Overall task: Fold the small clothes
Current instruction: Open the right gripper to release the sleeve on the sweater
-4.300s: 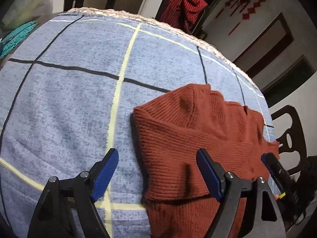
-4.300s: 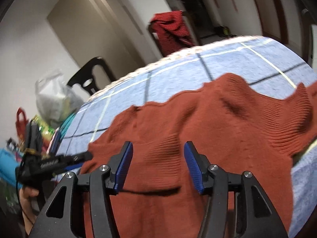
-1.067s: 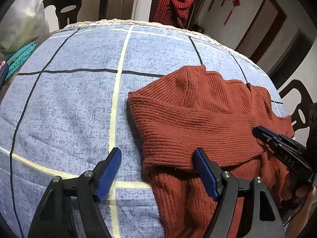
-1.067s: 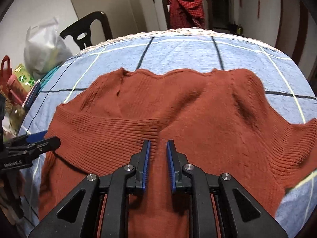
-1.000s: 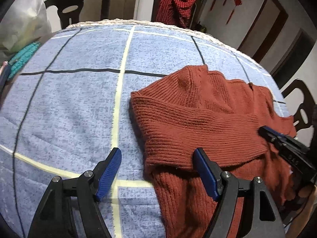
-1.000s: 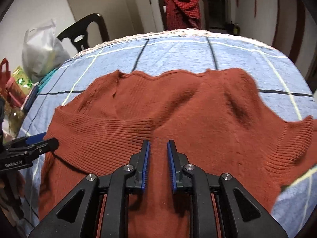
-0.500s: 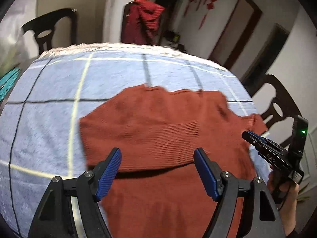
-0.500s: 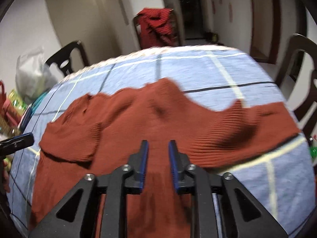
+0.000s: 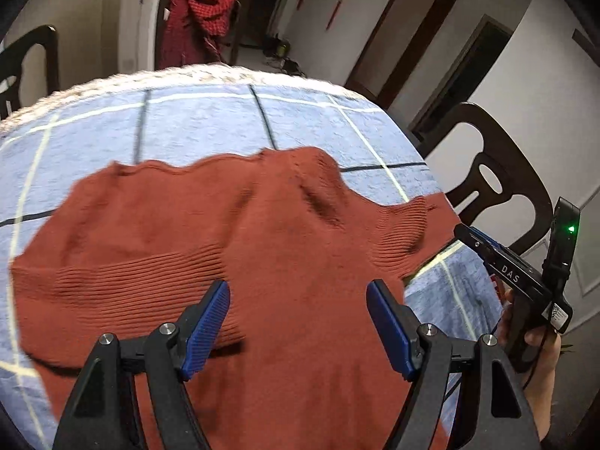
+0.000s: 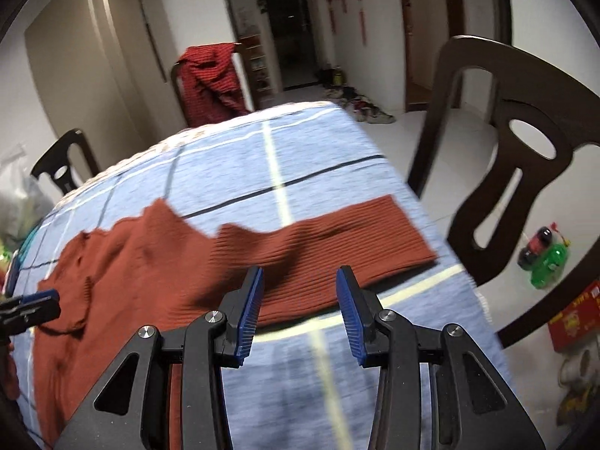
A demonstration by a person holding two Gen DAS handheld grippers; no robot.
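Rust sweater [image 9: 285, 262] is being spread across the table [image 10: 300, 157]; one sleeve [image 10: 337, 240] is reaching its right edge. Both grippers, left gripper [image 9: 298, 324] and right gripper [image 10: 298, 309], are being held open, the right's jaws just opened, gripping nothing. Risk: sleeve slipping off the edge if snagged.

My left gripper [image 9: 298, 324] points down at a slant, its blue pads wide apart with nothing pinched between them. My right gripper [image 10: 298, 309] tilts down too, and its jaws have just been opening, with nothing between them. In the left view, my right hand [image 9: 532, 341] holds its gripper at about four o'clock.
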